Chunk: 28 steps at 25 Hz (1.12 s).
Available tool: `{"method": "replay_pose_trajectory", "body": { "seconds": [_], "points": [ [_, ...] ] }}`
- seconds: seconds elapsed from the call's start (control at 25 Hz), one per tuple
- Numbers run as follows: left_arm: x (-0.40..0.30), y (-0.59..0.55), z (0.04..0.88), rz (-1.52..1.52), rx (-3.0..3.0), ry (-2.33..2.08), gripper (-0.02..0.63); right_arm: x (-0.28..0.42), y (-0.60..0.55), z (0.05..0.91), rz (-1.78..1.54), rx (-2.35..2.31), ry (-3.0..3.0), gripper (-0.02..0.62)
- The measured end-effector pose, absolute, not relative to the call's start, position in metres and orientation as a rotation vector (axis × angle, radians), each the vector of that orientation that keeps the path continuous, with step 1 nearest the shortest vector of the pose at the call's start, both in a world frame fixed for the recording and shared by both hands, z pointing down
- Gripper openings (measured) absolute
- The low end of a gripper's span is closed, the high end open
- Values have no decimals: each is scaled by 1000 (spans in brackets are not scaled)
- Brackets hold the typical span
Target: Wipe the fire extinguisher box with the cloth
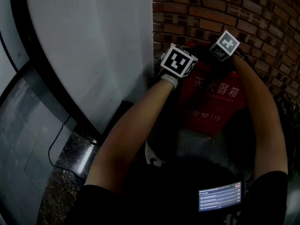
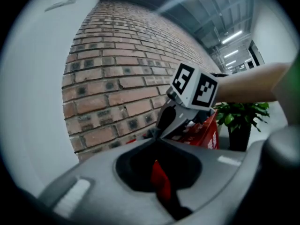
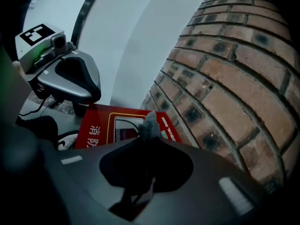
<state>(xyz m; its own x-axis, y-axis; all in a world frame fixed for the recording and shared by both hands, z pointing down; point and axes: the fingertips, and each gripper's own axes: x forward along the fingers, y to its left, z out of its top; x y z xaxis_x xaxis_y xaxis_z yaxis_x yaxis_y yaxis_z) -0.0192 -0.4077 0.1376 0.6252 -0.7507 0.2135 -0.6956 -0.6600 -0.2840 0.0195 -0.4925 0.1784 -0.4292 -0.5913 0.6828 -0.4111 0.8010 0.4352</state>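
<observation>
The red fire extinguisher box [image 1: 212,102] stands against the brick wall [image 1: 225,13], with white characters on its front. In the right gripper view I see its top [image 3: 101,130] just beyond my right gripper [image 3: 149,138], which is shut on a small grey cloth [image 3: 151,123]. My left gripper [image 2: 157,142] is shut too, with nothing seen between its jaws; the box shows red behind them. It hovers by the box's left top corner, apart from the cloth. In the head view both marker cubes [image 1: 178,62] [image 1: 225,45] sit over the box top and hide the jaws.
A white curved wall panel [image 1: 93,46] rises left of the box. A potted plant [image 2: 241,118] stands beyond the box on the right. A thin cable [image 1: 58,149] lies on the stone floor. A small screen [image 1: 220,197] hangs at the person's chest.
</observation>
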Motion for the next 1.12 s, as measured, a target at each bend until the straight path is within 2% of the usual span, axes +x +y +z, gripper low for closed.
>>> {"method": "replay_pose_trajectory", "body": {
  "seconds": [1.12],
  "points": [
    [143,-388,140,-538,-2713,971,0,260,-476,172,-91,1034,-2079,55]
  ]
}}
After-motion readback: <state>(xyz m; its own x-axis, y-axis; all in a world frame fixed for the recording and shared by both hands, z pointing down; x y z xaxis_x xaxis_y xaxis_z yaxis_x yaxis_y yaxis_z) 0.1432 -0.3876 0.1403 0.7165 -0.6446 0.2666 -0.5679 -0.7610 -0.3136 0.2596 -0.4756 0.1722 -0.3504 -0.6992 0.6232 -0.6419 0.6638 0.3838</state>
